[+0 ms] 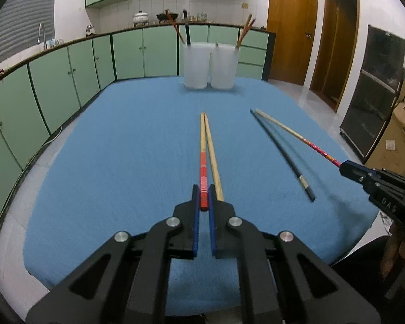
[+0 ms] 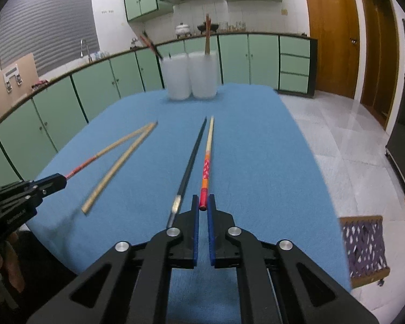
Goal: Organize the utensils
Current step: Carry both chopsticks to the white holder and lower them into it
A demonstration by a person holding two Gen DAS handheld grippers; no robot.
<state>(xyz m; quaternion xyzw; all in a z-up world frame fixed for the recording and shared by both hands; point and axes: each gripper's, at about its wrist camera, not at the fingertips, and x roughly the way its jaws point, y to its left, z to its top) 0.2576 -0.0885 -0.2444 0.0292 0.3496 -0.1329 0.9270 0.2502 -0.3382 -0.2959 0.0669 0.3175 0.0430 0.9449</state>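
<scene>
My left gripper (image 1: 203, 197) is shut on the red end of a red-banded wooden chopstick (image 1: 203, 167) and holds it just above the blue cloth. A plain wooden chopstick (image 1: 213, 159) lies beside it. My right gripper (image 2: 203, 202) is shut on the red end of an orange-and-red patterned chopstick (image 2: 205, 170). A black chopstick (image 2: 191, 159) lies to its left on the cloth. Two white translucent holders (image 1: 197, 64) (image 1: 224, 66) stand at the far edge with chopsticks in them.
The blue cloth (image 1: 121, 148) covers the table. Green cabinets (image 1: 54, 81) run along the left and back. A tiled floor (image 2: 337, 135), wooden doors and a dark cabinet (image 1: 378, 94) lie to the right. A woven stool (image 2: 361, 245) stands by the table's right edge.
</scene>
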